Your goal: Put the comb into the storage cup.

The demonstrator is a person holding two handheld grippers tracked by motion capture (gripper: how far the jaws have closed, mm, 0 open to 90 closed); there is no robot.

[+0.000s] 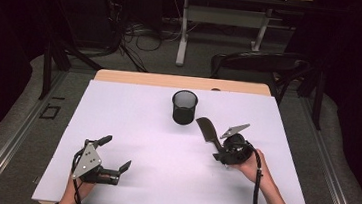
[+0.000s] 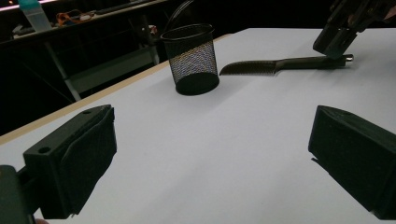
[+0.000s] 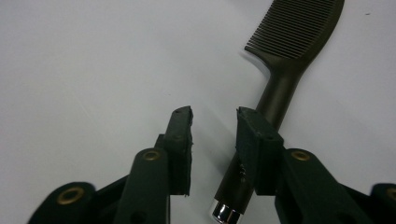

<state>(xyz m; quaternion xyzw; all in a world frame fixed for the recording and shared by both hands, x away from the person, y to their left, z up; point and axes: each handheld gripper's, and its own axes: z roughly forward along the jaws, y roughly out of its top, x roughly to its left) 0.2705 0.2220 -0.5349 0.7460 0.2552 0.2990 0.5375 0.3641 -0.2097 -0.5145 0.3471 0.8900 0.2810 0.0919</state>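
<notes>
A dark comb [image 1: 208,130] with a long handle and a silver end cap lies flat on the white table sheet [image 1: 137,123], right of centre. My right gripper [image 1: 220,156] hangs over the handle end. In the right gripper view the jaws of this gripper [image 3: 214,114] stand apart, and the comb's handle [image 3: 275,98] runs under the right-hand jaw, with no pad pressing on it. My left gripper [image 1: 116,152] rests near the front left with its jaws wide apart and nothing between them [image 2: 212,126]. From the left gripper view, the comb [image 2: 280,65] and the right gripper [image 2: 334,44] lie far right.
A black mesh cup [image 1: 184,107] stands upright at the middle back of the sheet, just left of the comb's toothed end; it is also in the left gripper view [image 2: 191,58]. A dark chair [image 1: 258,64] and a desk frame [image 1: 183,32] stand beyond the table.
</notes>
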